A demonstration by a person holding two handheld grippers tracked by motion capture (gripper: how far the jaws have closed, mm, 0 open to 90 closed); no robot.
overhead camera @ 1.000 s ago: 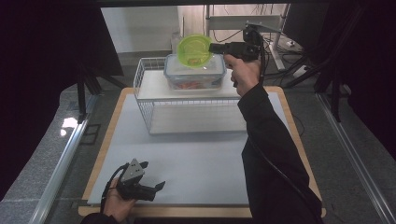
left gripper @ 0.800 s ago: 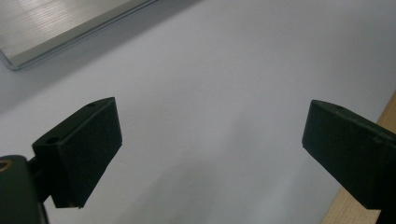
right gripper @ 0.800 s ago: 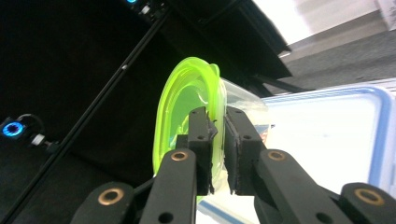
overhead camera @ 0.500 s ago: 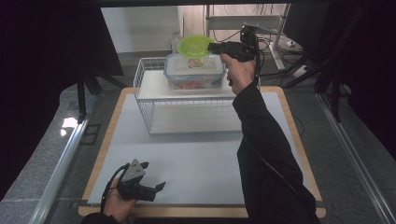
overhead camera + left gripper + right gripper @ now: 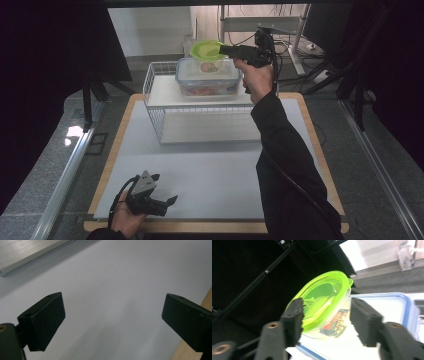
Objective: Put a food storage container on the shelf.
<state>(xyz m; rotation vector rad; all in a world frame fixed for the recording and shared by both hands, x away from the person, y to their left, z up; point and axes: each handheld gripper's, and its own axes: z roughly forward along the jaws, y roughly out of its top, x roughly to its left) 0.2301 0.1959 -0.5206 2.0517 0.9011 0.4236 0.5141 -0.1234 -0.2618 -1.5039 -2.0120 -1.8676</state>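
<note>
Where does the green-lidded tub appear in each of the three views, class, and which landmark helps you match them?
High view: the green-lidded tub stands top centre, on the blue-rimmed box.
Left gripper view: not in it.
Right gripper view: the tub sits at centre, between the open jaws of the right gripper.
Shared landmark: the blue-rimmed box under the tub.

At upper centre, the cup (image 5: 206, 59) has a lime-green lid and a red-and-black label. The clear box (image 5: 207, 80) beneath has a blue-edged lid, on a white wire rack (image 5: 165, 112).
</note>
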